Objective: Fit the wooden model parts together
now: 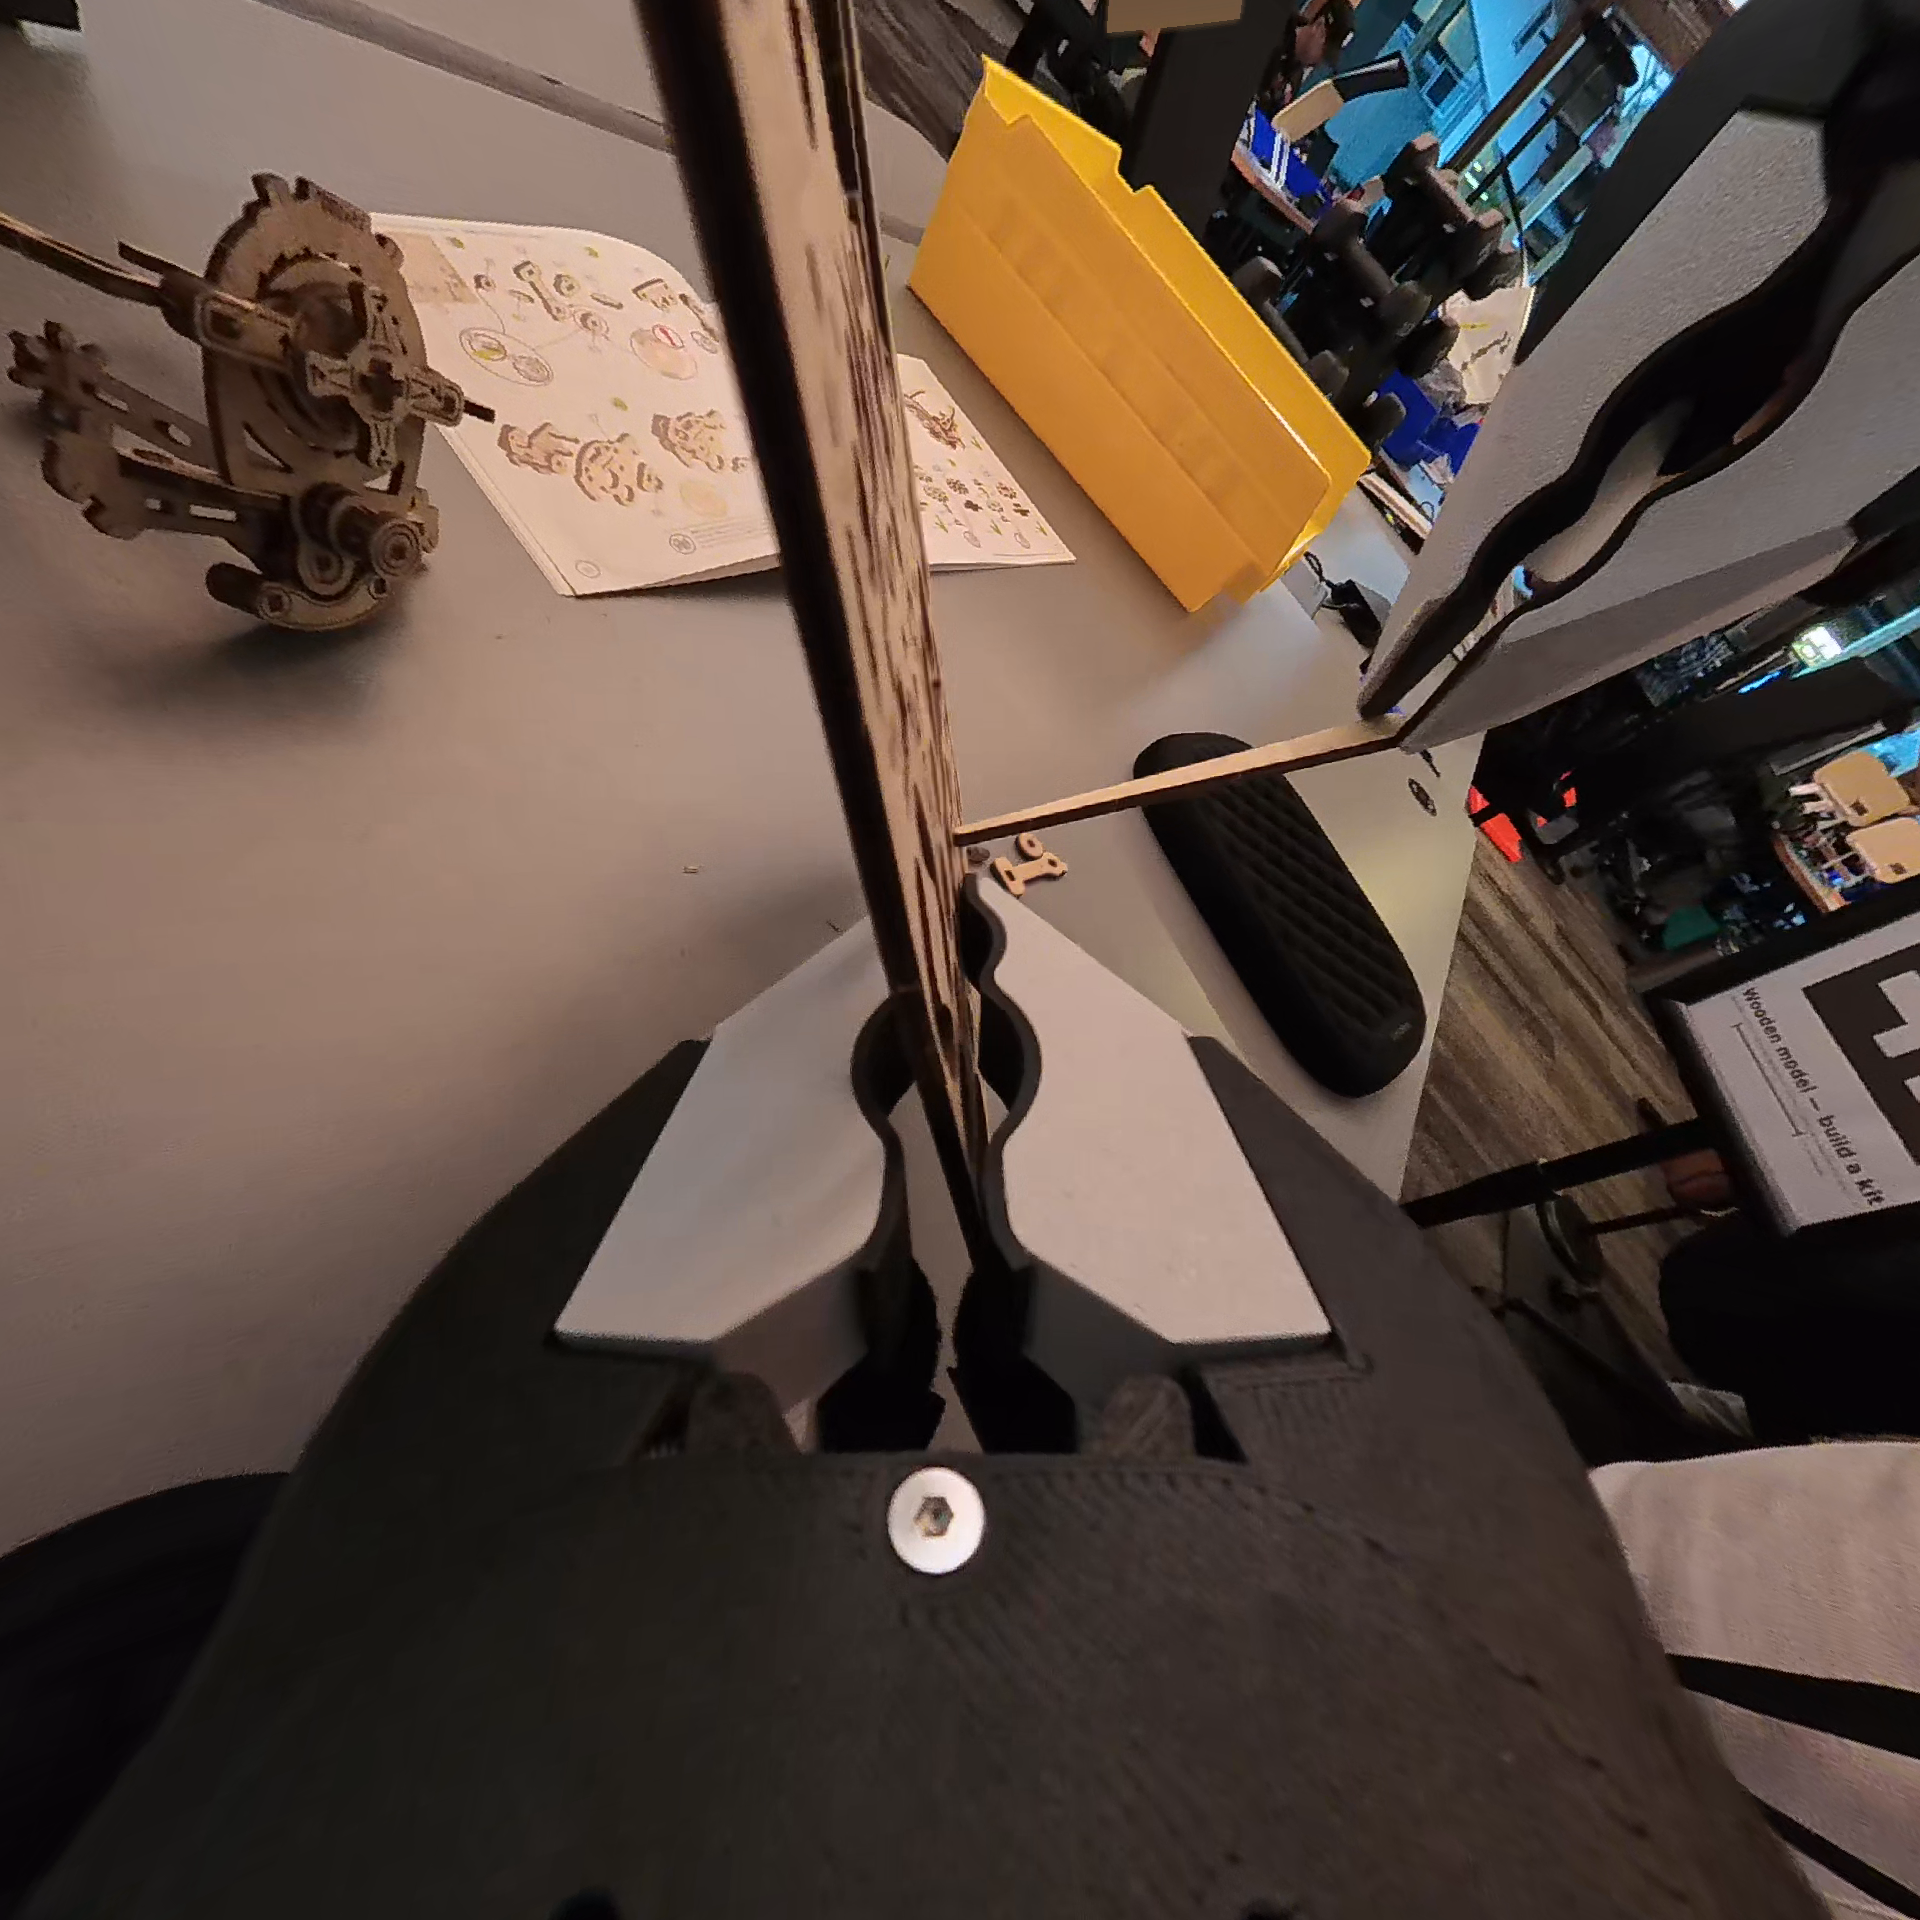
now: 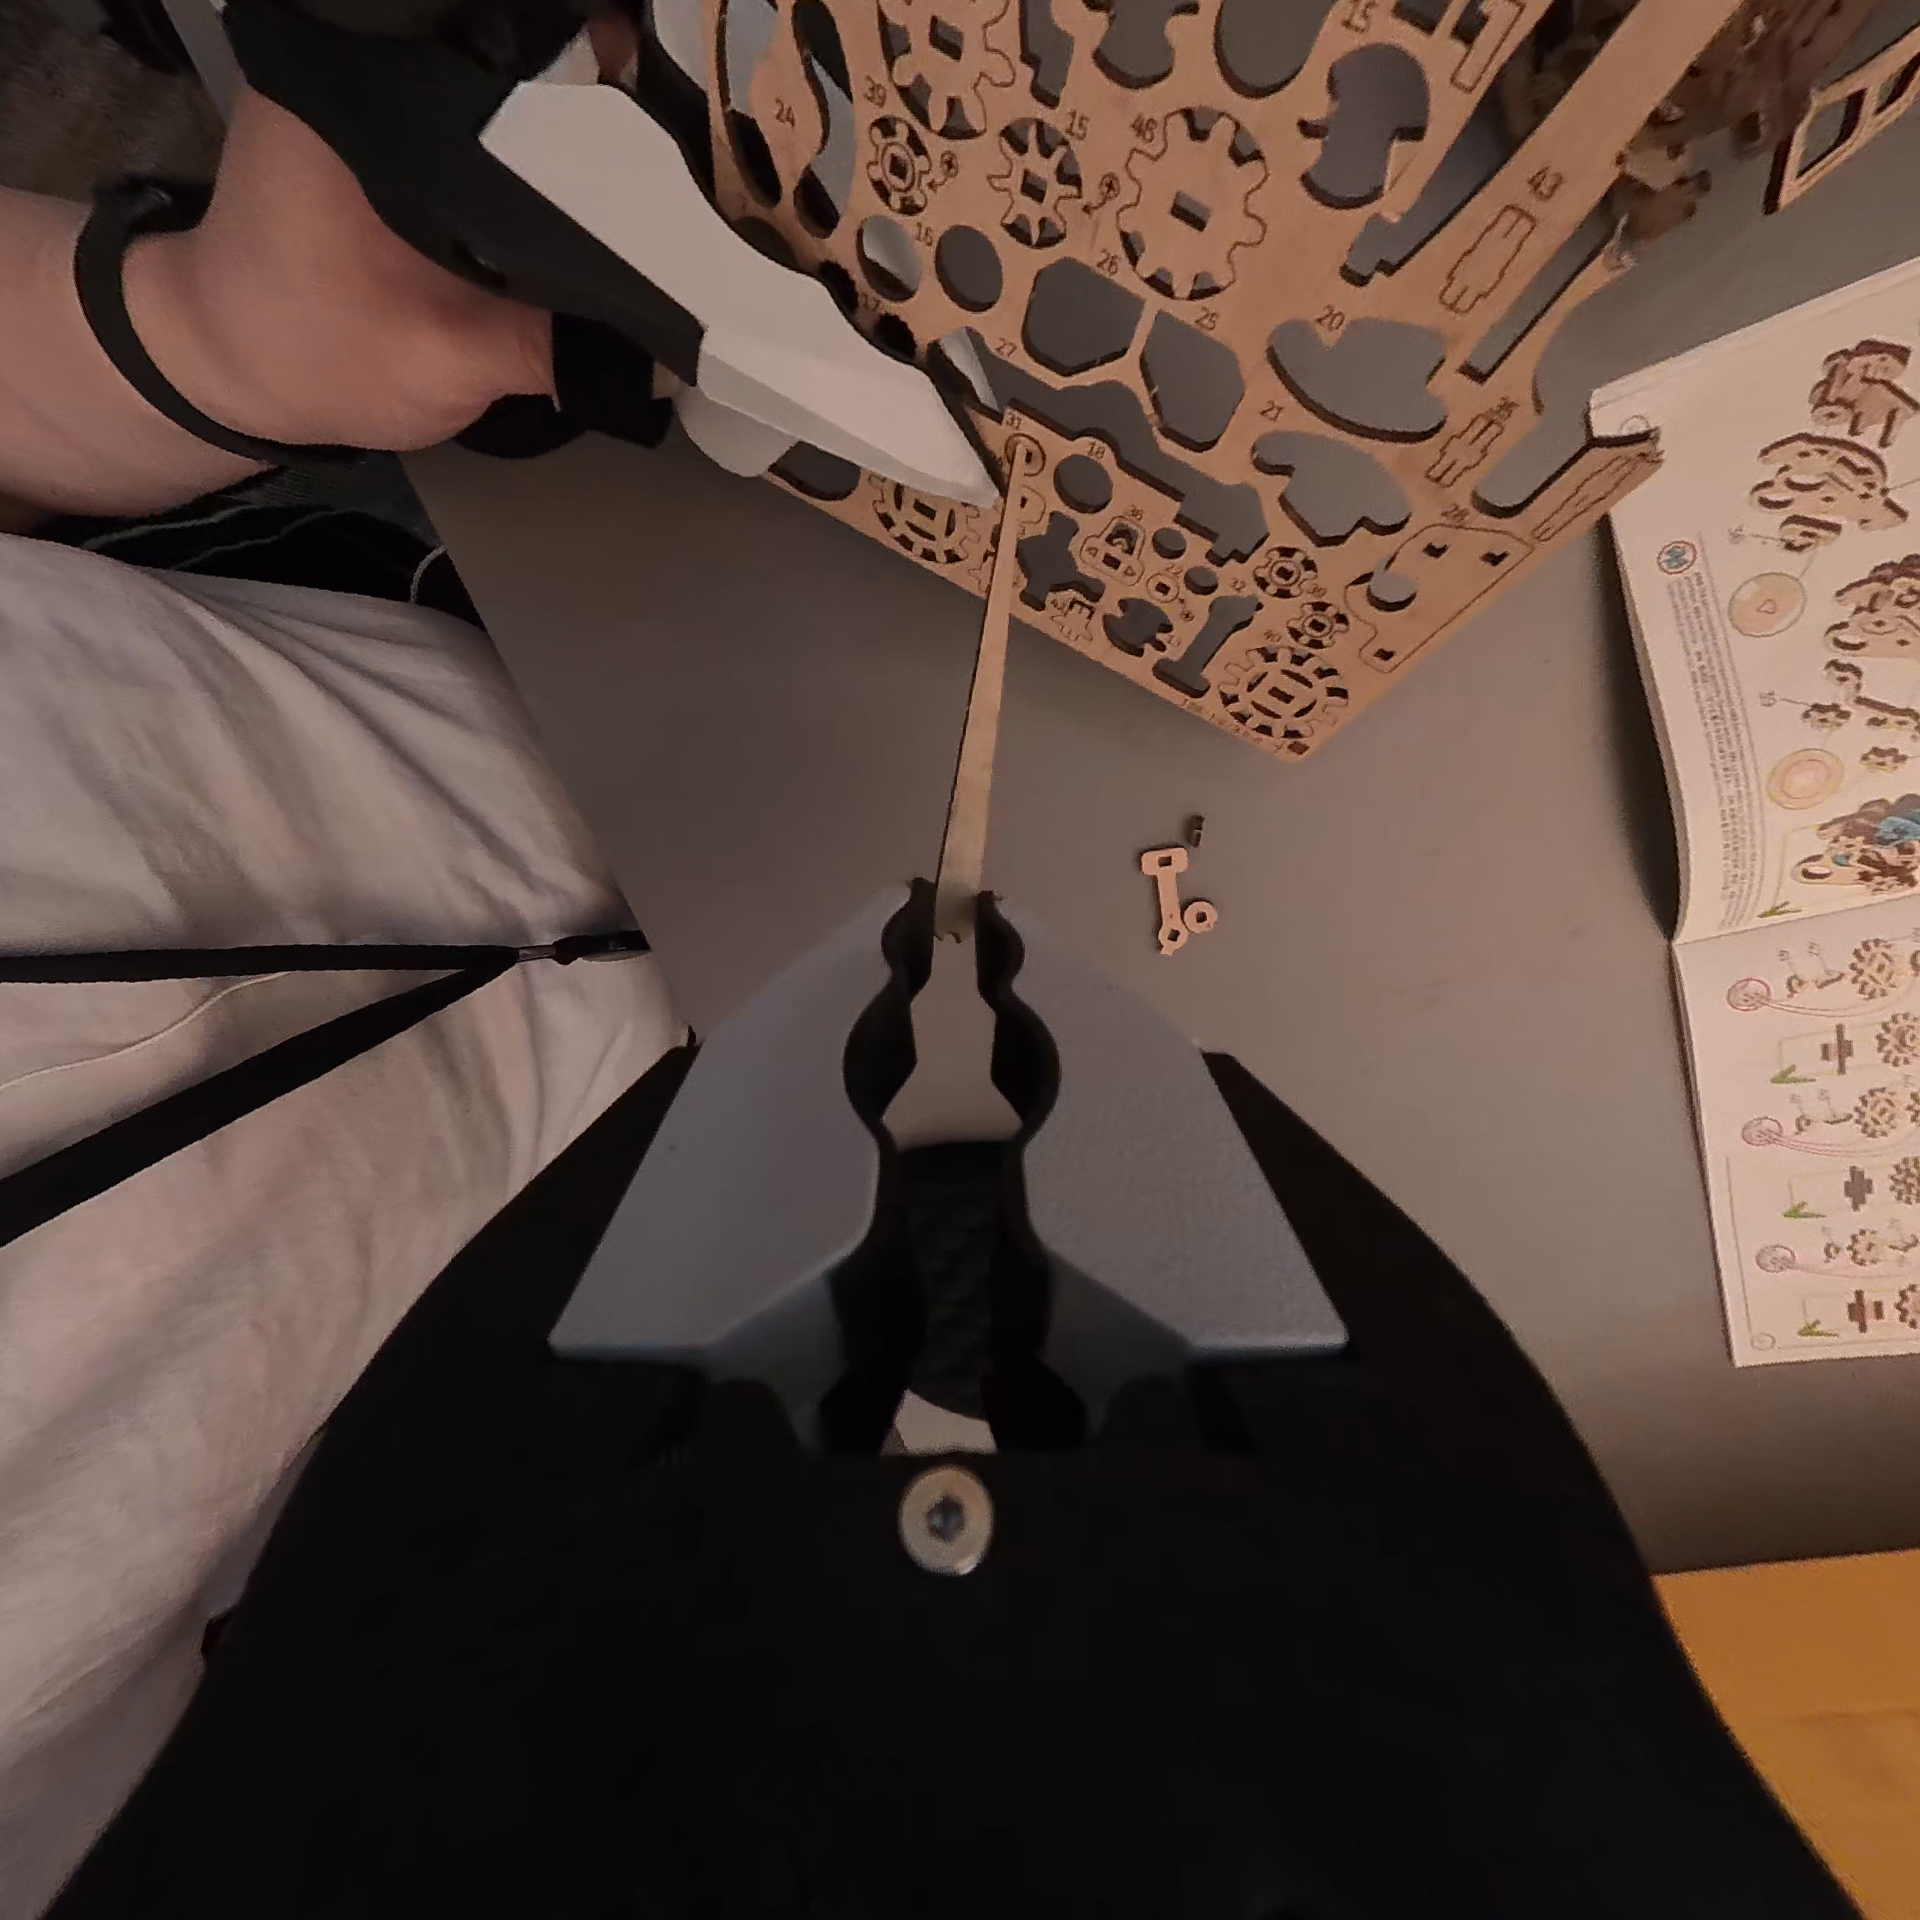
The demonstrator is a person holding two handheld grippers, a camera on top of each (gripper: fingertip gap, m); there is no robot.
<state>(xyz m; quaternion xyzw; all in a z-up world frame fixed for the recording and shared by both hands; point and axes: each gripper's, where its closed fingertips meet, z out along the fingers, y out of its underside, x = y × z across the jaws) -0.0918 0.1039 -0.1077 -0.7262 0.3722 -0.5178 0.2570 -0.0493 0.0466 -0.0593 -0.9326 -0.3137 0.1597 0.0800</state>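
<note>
My left gripper [image 1: 961, 914] is shut on a laser-cut wooden parts sheet [image 1: 831, 468], held on edge above the grey table. The right wrist view shows the sheet's face [image 2: 1247, 395] with many empty cut-outs, and the left gripper [image 2: 935, 457] at its lower corner. My right gripper [image 2: 951, 904] is shut on a thin wooden stick [image 2: 987, 665]; the stick's far tip touches a small round piece near the sheet's corner. In the left wrist view the stick [image 1: 1174, 784] meets the sheet from the right, held by the right gripper [image 1: 1387, 717]. The half-built wooden model [image 1: 281, 416] stands at far left.
Small loose wooden pieces [image 2: 1174, 904] lie on the table [image 2: 727, 727]. An open instruction booklet [image 2: 1787, 831] lies to the right. A yellow bin [image 1: 1122, 374] and a black oblong case [image 1: 1288, 925] sit near the table's far edge. A person's white sleeve [image 2: 260, 935] is at left. There is about 10 centimeters between the tips of the two grippers.
</note>
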